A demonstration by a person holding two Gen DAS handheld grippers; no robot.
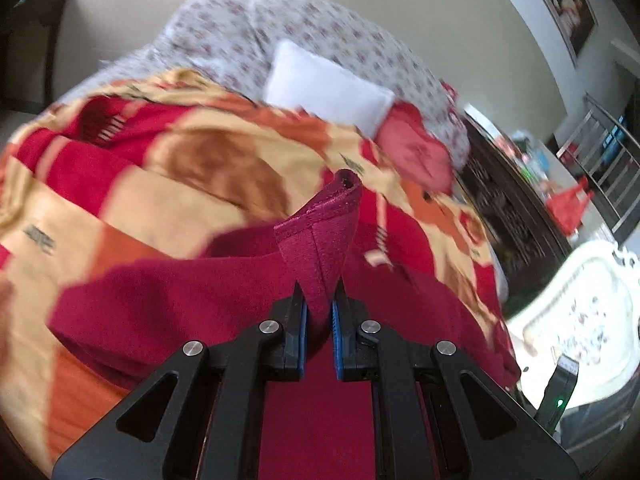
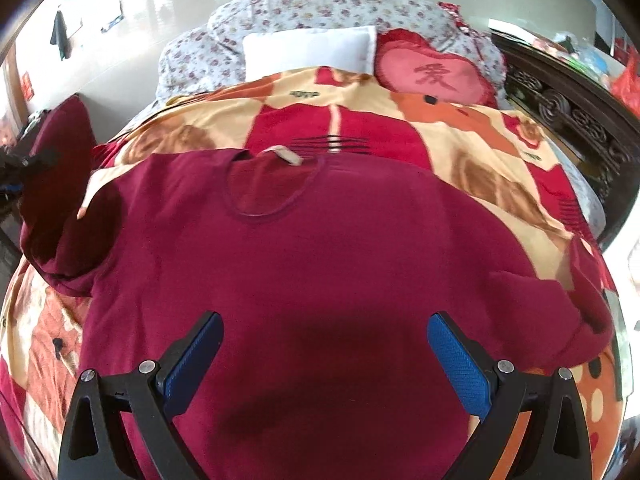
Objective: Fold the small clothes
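A dark red long-sleeved top lies spread on a patterned blanket on a bed, neckline away from me. My right gripper is open and empty, hovering over the top's lower half. My left gripper is shut on the cuff end of the top's sleeve, holding it lifted so the hem stands up between the fingers. The rest of the top lies below it. In the right wrist view the lifted sleeve and left gripper show at the far left edge.
A white pillow, a red heart cushion and a floral quilt lie at the head of the bed. A dark carved bed frame runs along the right. A white ornate furniture piece stands at the right.
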